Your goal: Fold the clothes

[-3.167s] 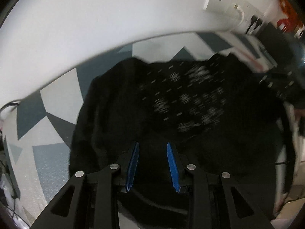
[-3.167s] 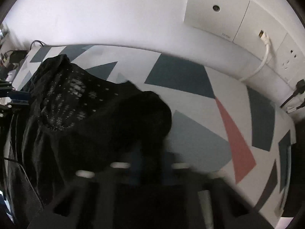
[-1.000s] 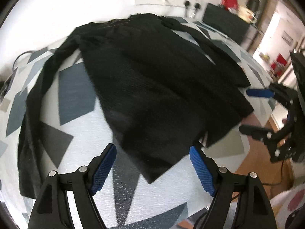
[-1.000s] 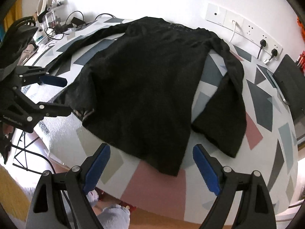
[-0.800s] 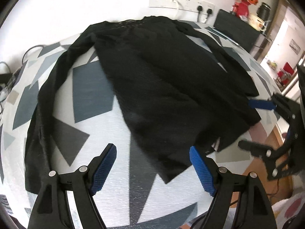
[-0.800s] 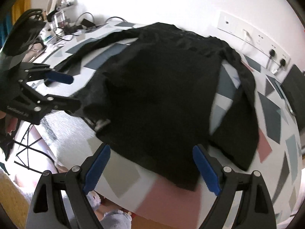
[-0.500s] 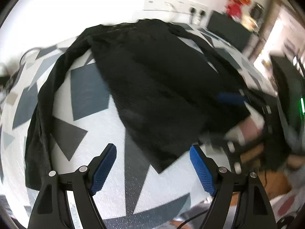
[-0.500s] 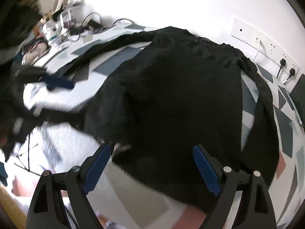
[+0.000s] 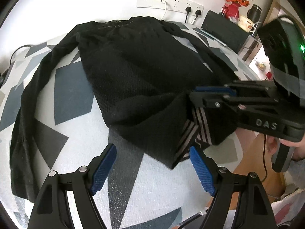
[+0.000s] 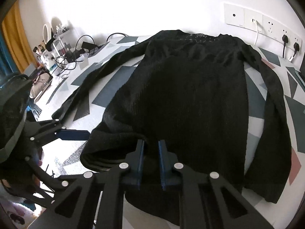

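Observation:
A black long-sleeved sweater (image 9: pixel 143 72) lies spread on the table (image 9: pixel 76 95), which has grey and blue shapes; its sleeves trail down both sides. In the right wrist view the sweater (image 10: pixel 190 95) fills the middle. My right gripper (image 10: pixel 151 152) is closing on the near hem, with black fabric bunched between its blue pads. The left wrist view shows that gripper (image 9: pixel 192 95) at the right, pinching the hem and lifting a fold that bares a striped lining (image 9: pixel 190 133). My left gripper (image 9: pixel 152 169) stands open just short of the hem corner, holding nothing.
Wall sockets (image 9: pixel 171 1) with plugs run behind the table. A black box (image 9: pixel 225 28) and a red vase of flowers (image 9: pixel 230 9) stand at the back right. Cables and cosmetics (image 10: pixel 57 53) crowd the left end. The table's near edge lies close below both grippers.
My right gripper has come in from the table's right edge to the hem and its jaws have gone from wide to nearly shut on the fabric, lifting a fold. The left gripper stays open, barely moved.

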Demonstrator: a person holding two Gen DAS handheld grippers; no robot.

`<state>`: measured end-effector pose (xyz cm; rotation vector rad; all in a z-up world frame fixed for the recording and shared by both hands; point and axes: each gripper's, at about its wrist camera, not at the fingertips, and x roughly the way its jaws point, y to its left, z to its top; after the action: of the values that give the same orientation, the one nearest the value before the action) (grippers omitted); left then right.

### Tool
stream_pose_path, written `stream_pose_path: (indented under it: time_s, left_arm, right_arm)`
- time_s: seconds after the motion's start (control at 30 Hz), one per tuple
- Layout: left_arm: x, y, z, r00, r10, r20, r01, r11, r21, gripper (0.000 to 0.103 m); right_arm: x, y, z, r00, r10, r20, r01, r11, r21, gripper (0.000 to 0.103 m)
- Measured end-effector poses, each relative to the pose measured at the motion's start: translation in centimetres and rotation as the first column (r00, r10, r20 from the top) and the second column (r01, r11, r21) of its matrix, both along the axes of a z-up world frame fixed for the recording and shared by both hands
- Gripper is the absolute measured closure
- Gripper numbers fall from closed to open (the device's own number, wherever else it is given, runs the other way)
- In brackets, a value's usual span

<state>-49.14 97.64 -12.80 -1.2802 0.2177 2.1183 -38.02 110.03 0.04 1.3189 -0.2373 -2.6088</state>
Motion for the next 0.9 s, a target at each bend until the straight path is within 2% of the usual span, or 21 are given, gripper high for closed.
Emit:
stream_pose_path:
  time_s: [0.23, 0.33, 0.5, 0.53, 0.57, 0.6, 0.73, 0.9]
  left_arm:
    - [-1.5, -1.2, -0.9, 0.997, 0.065, 0.03, -0.065, 0.998, -0.007, 0.024]
    - [-1.7, -1.5, -0.6, 0.997, 0.074, 0.024, -0.074, 0.997, 0.002, 0.024]
    - [-2.2, -2.1, -0.2, 0.995, 0.101, 0.014, -0.101, 0.995, 0.011, 0.024]
    - [-2.4, -2.3, -0.2, 0.994, 0.108, 0.019, -0.109, 0.994, 0.015, 0.024]
    - [-2.6, -2.4, -0.2, 0.993, 0.114, 0.025, -0.115, 0.993, 0.019, 0.024]
    - [-2.7, -2.4, -0.4, 0.993, 0.115, 0.03, -0.115, 0.993, 0.019, 0.024]
    - [-2.5, -1.5, -1.0, 0.995, 0.098, 0.035, -0.098, 0.995, 0.013, 0.024]
    - [-2.4, -0.6, -1.2, 0.996, 0.091, 0.005, -0.091, 0.996, 0.006, 0.024]
  right_arm:
    - [0.7, -0.3, -1.1, 0.998, 0.031, 0.05, -0.031, 0.999, -0.011, 0.086]
    - [0.9, -0.8, -1.4, 0.998, 0.036, 0.059, -0.034, 0.999, -0.031, 0.073]
    - [0.3, -1.4, -1.6, 0.997, 0.037, 0.061, -0.036, 0.999, -0.025, 0.072]
    - [0.1, -1.2, -1.5, 0.998, 0.031, 0.06, -0.029, 0.999, -0.038, 0.076]
    - [-0.1, -1.0, -1.4, 0.998, 0.025, 0.06, -0.022, 0.998, -0.051, 0.088]
    - [-0.3, -0.9, -1.1, 0.998, 0.024, 0.055, -0.02, 0.998, -0.063, 0.091]
    - [-0.7, -1.0, 1.6, 0.999, 0.043, -0.008, -0.044, 0.992, -0.115, 0.095]
    - [-0.8, -1.4, 4.5, 0.995, 0.056, -0.081, -0.067, 0.988, -0.139, 0.096]
